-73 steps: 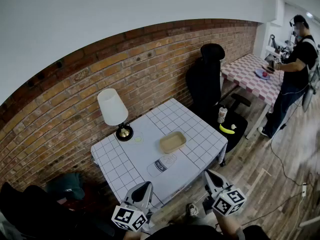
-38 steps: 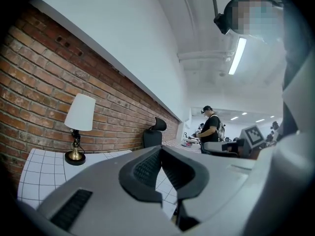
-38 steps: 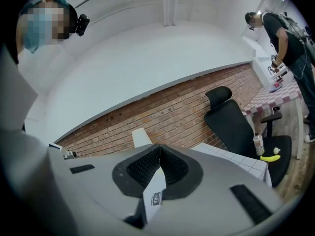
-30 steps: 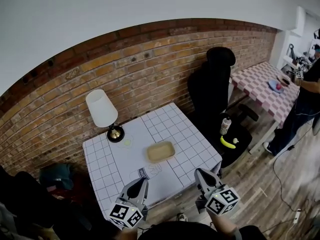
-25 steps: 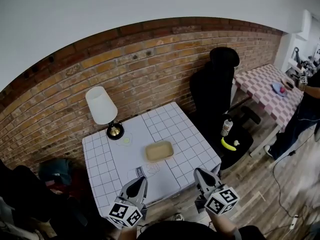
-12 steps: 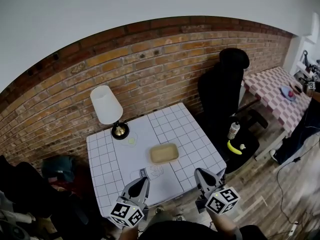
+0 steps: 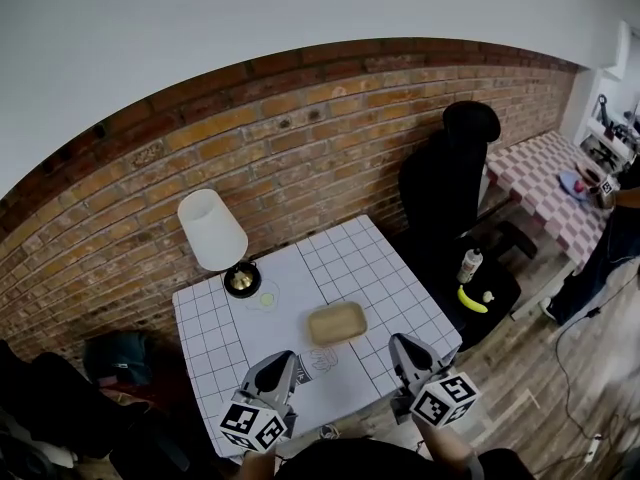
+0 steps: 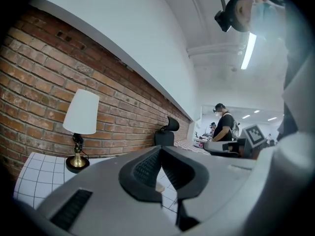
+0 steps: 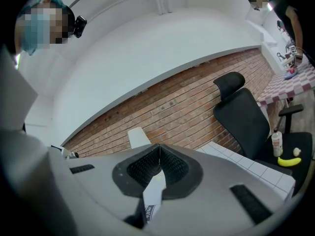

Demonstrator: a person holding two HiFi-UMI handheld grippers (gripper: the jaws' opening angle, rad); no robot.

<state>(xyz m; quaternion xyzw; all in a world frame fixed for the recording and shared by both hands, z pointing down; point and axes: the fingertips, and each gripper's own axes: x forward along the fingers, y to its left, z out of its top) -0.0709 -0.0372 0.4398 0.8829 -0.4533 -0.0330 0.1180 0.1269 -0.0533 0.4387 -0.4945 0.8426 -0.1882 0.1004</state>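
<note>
Both grippers hang in the air at the near edge of a small table (image 7: 390, 273) with a white grid cloth. My left gripper (image 7: 284, 357) is shut with nothing between its jaws, and in the left gripper view (image 8: 161, 148) its tips meet. The right gripper (image 7: 399, 341) is shut and empty too, its tips touching in the right gripper view (image 9: 159, 146). A tan tray (image 7: 337, 322) lies mid-table, just beyond both. A clear carton marked "milk" (image 7: 322, 361) lies flat between the grippers; its label (image 9: 148, 212) shows below the right jaws.
A white-shaded lamp (image 7: 212, 230) with a brass base stands at the table's far left by the brick wall. To the right is a black office chair (image 7: 455, 193) with a banana (image 7: 471, 300) and a bottle (image 7: 468, 265) on its seat. Further right are a checked table (image 7: 545, 168) and a person (image 7: 615, 228).
The head view has swung slightly, so the table and lamp sit a little lower and nearer. Both grippers keep their place and stay shut.
</note>
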